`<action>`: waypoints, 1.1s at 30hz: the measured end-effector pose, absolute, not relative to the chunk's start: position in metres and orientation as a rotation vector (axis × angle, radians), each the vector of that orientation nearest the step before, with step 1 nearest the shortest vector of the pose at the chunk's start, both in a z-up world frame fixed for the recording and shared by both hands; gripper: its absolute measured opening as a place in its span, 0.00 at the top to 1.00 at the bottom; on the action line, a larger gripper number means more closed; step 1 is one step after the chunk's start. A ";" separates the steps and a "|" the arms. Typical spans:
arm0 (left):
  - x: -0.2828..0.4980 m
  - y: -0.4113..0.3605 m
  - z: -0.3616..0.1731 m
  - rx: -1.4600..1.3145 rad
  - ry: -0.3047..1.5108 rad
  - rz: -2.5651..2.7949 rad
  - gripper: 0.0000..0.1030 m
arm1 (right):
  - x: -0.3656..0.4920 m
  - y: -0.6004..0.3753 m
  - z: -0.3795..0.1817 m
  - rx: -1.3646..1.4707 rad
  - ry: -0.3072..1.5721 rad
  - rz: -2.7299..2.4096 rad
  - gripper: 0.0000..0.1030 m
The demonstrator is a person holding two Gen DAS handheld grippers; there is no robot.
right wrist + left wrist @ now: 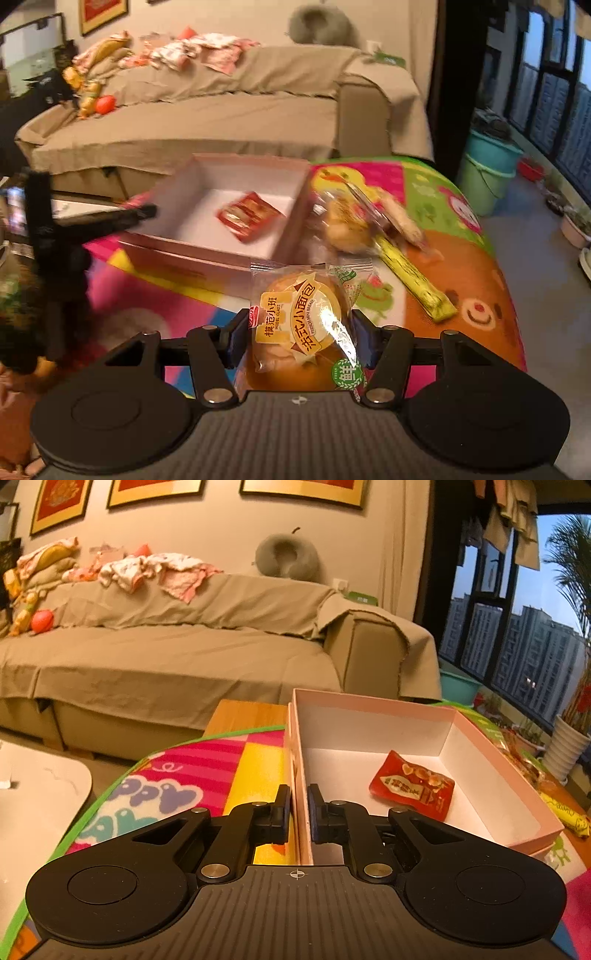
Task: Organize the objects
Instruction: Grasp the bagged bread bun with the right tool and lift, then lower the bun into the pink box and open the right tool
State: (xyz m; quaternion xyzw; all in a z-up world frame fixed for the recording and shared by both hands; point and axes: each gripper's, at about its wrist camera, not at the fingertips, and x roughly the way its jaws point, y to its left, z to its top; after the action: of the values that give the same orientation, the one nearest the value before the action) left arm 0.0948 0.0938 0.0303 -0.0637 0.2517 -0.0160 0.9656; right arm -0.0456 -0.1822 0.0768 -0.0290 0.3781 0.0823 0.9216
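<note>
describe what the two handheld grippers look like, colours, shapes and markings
Both the left gripper and right gripper are matte black, with a ribbed body, two round discs at the sides, silver pivot pins and a small white crosshair mark. Angled link arms carry the jaws, which have dark blue pads. No cables or sleeves show.

left gripper [299,810] clamped, right gripper [301,338] gripping

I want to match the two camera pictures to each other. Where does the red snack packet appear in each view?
Left wrist view: the red snack packet lies right of centre, on the floor of the pink box, toward its far right corner.
Right wrist view: the packet is above centre, slightly left, blurred, inside the same box.
Shared landmark: the beige sofa behind the box.
</note>
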 end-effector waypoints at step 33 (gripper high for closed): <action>0.093 0.091 0.027 -0.092 0.513 -0.063 0.87 | 0.172 -0.120 0.093 0.136 0.694 0.390 0.26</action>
State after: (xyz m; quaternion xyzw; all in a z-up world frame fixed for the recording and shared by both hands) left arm 0.0925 0.0911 0.0275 -0.0455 0.2535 -0.0310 0.9658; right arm 0.1722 -0.1199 0.0932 0.0663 0.3378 0.1896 0.9195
